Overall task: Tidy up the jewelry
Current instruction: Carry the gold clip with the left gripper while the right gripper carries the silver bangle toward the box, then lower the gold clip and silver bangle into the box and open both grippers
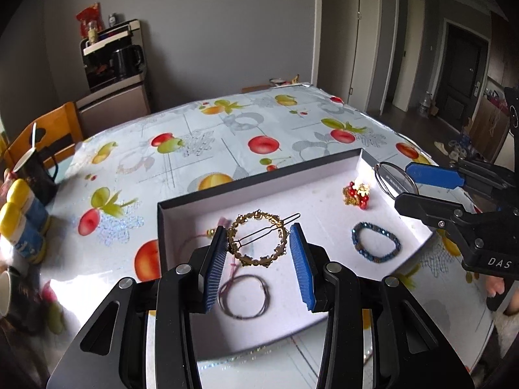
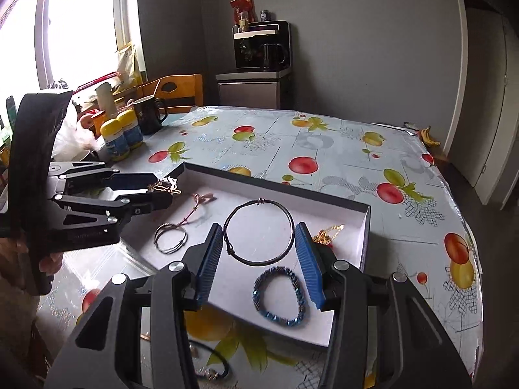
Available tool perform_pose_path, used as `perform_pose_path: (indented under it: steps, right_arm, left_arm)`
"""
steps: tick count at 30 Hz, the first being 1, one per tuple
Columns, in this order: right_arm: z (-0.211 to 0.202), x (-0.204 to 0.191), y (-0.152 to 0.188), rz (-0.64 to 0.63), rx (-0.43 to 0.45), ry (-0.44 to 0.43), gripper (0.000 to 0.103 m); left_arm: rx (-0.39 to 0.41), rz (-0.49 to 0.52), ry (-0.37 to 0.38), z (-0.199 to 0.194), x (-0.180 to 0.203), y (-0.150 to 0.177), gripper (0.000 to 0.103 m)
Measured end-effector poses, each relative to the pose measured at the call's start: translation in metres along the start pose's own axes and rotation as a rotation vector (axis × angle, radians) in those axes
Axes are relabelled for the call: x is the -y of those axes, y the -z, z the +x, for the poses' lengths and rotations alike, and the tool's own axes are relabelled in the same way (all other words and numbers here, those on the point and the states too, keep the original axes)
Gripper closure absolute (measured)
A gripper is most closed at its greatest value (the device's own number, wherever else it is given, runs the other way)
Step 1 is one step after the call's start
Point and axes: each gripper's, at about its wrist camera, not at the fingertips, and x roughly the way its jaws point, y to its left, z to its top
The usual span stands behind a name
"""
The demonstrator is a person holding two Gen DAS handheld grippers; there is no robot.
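While the left tool (image 1: 258, 253) pinched the gold hair clip (image 1: 258, 238) and the right tool (image 2: 259, 256) pinched the black cord bangle (image 2: 259, 231) mid-frame, both should lower gently into the white box (image 1: 181, 209).

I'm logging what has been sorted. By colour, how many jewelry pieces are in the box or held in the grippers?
Gold, hair clip in left gripper: 1
Dark, wire hoop in right gripper: 1
Blue, beaded bracelet in box: 1
Red-and-gold, ornament: 1
Pink-purple, cord loop: 1
Total: 5
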Motion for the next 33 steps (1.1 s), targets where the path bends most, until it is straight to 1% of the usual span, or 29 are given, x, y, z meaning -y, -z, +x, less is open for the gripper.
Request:
perform_pose_path:
  steps: [3,5,6,8,13,15,18,19,21,22,24,27,33]
  right_arm:
    - [0.014,0.007,-0.009,0.022,0.000,0.023,0.057]
    - [0.022,0.009,-0.013,0.030,-0.002,0.044,0.057]
    - [0.026,0.010,-0.015,0.041,-0.003,0.046,0.057]
    - [0.032,0.014,-0.017,0.061,-0.009,0.042,0.057]
    - [0.054,0.017,-0.017,0.065,-0.050,0.062,0.057]
    - [0.062,0.018,-0.012,0.070,-0.069,0.057,0.057]
    - [0.073,0.017,-0.005,0.056,-0.103,0.038,0.057]
    - [0.075,0.015,-0.004,0.044,-0.113,0.033,0.057]
    - [0.079,0.012,0.000,0.020,-0.132,0.029,0.057]
    - [0.081,0.010,0.001,0.010,-0.143,0.025,0.057]
    - [0.085,0.006,0.005,-0.011,-0.166,0.015,0.057]
    - [0.090,0.001,0.009,-0.040,-0.192,0.013,0.057]
    - [0.095,-0.006,0.010,-0.082,-0.215,0.035,0.057]
  left_arm:
    - [-0.015,-0.036,0.006,0.017,-0.005,-0.013,0.061]
    - [-0.023,-0.045,-0.008,0.026,-0.008,-0.020,0.061]
    - [-0.026,-0.051,-0.020,0.031,-0.010,-0.023,0.061]
    - [-0.035,-0.066,-0.020,0.038,-0.013,-0.028,0.061]
    - [-0.026,-0.105,-0.034,0.052,-0.020,-0.039,0.061]
    - [-0.025,-0.125,-0.028,0.058,-0.022,-0.039,0.061]
    - [-0.027,-0.151,0.007,0.069,-0.021,-0.031,0.061]
    - [-0.041,-0.149,0.019,0.075,-0.019,-0.027,0.061]
    - [-0.083,-0.116,0.005,0.085,-0.013,-0.023,0.061]
    - [-0.086,-0.111,-0.001,0.087,-0.012,-0.022,0.061]
    - [-0.091,-0.124,0.014,0.086,-0.014,-0.022,0.061]
    - [-0.117,-0.133,0.025,0.091,-0.016,-0.021,0.061]
    - [-0.170,-0.130,0.009,0.100,-0.015,-0.020,0.061]
